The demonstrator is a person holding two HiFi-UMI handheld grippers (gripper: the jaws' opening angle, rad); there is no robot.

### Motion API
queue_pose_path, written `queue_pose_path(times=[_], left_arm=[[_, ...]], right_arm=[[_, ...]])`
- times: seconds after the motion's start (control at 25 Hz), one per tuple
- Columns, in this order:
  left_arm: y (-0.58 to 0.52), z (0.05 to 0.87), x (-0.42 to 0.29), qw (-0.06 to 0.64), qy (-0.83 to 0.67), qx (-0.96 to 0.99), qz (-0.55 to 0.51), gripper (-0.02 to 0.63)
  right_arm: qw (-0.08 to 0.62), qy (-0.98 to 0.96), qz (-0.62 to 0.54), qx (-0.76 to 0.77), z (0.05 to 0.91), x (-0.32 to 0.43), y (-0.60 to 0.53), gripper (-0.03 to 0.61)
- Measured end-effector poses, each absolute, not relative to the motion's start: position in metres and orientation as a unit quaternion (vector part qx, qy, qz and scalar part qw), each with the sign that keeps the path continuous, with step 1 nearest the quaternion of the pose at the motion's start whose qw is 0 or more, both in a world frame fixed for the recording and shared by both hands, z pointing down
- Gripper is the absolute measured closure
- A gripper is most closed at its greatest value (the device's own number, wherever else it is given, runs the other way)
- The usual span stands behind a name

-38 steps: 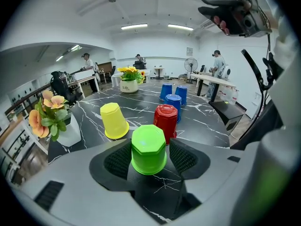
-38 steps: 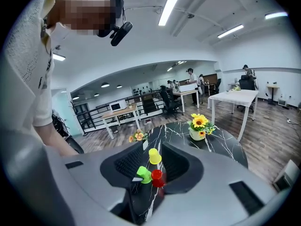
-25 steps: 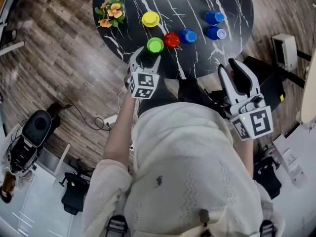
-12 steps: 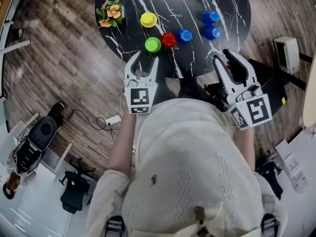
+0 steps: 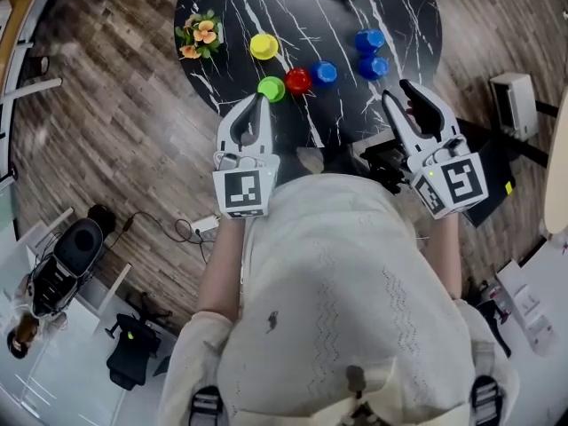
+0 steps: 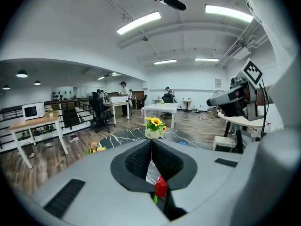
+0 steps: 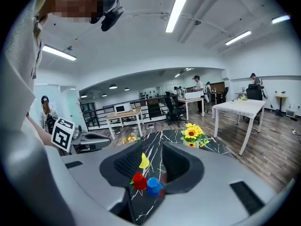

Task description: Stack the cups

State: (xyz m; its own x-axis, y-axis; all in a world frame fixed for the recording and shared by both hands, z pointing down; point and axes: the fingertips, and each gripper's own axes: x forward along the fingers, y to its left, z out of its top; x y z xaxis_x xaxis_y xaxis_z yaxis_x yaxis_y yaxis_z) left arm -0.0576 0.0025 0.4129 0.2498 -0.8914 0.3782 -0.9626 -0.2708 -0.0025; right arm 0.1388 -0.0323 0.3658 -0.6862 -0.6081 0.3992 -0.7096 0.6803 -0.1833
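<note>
Room: open office with a wood-plank floor, ceiling strip lights and desks further back.
Table: round, black with white veining [image 5: 302,16], straight ahead of me at 12 o'clock.
Left hand-held gripper [image 5: 260,103]: jaws have just been closing and now meet, with nothing between them; it hangs over the table's near edge.
Right hand-held gripper [image 5: 404,105]: jaws apart, having just opened a touch further, and empty; it is at the table's 5 o'clock edge.
Green cup [image 5: 271,88]: on the table, just past my left tips at 12 o'clock.
Red cup [image 5: 297,81]: just beside the green one, at its 3 o'clock.
Blue cup [image 5: 324,72]: just beside the red one, at its 2 o'clock.
Yellow cup [image 5: 264,46]: apart from the row, at 12 o'clock of the green one.
Two more blue cups [image 5: 371,53]: a pair towards the table's 3 o'clock side, one at 12 o'clock of the other.
Flowers [image 5: 199,34]: at the table's 9 o'clock edge.
Stacking: all six cups stand singly.
</note>
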Motion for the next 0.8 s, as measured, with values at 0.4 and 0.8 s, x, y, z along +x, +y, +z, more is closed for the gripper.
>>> queue_pose_path(times=[0.4,0.8], left_arm=[[-0.011,0.392,-0.033,0.109,-0.59,0.787,0.143,0.591],[-0.016,0.366,-0.016,0.099,-0.59,0.791,0.124,0.591]], right_arm=[[0.174,-0.901,0.143,0.372,0.372,0.169,-0.072,0.43],[0.218,-0.881,0.163,0.386,0.419,0.2,-0.101,0.428]])
